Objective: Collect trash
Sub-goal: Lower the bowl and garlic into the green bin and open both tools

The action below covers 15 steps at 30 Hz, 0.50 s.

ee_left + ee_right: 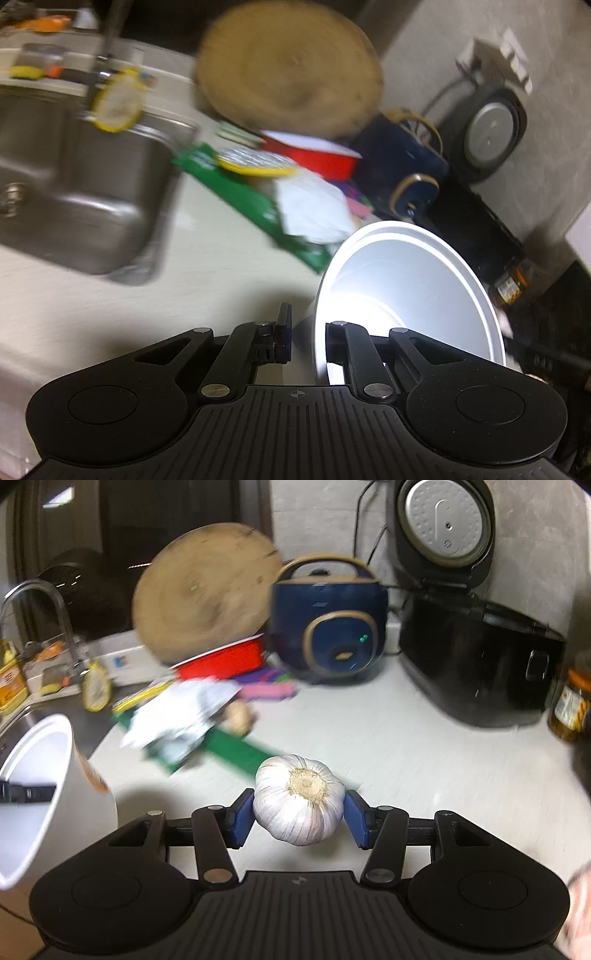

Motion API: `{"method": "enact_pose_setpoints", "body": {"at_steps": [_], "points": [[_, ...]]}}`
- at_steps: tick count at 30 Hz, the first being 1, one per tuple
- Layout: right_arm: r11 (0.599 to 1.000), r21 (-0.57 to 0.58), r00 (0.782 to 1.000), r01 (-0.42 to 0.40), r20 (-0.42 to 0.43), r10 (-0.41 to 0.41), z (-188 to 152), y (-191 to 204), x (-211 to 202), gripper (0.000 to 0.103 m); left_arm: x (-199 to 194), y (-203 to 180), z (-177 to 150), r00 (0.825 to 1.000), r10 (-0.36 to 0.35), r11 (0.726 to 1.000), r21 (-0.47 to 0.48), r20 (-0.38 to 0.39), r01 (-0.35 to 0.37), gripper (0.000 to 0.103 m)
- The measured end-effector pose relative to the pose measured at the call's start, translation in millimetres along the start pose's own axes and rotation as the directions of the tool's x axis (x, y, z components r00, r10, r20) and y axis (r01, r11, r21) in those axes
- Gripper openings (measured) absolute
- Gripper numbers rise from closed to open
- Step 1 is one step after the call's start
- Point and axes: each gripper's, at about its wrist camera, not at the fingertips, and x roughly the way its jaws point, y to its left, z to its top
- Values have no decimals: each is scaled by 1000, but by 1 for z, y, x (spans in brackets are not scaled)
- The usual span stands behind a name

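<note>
two cookers [328,620], one garlic bulb [299,801], one white cup [406,291].

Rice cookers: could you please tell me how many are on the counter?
2. The navy cooker with gold trim stands beside the round wooden board; the black cooker, lid open, stands right of it by the wall. Others may be out of view.

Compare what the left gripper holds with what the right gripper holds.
The left gripper pinches the thin rim of a white paper cup; the right gripper clamps a whole garlic bulb. The white paper cup is hollow, smooth and tilted; the garlic bulb is solid and ribbed. Both are whitish and lifted off the counter.
</note>
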Motion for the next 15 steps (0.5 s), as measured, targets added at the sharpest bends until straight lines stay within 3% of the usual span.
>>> {"method": "enact_pose_setpoints", "body": {"at_steps": [3,7,9,13,15], "points": [[1000,-4,999,-15,-28,15,-26,30,-17,51,-33,28,-12,1000,22,1000,18,20,-22,13],[999,-4,995,-45,-94,45,-60,64,-29,51,-61,62,-38,997,54,998,15,-52,-54,13],[998,-8,989,-59,-134,58,-75,77,-29,51,-67,77,-52,990,114,993,32,-80,-112,13],[997,-44,975,-58,-215,47,-106,96,-15,51,-70,118,-77,939,333,943,48,-88,-330,13],[996,-69,967,-60,-251,41,-121,102,-6,51,-68,140,-90,929,347,937,5,-129,-349,12]]}}
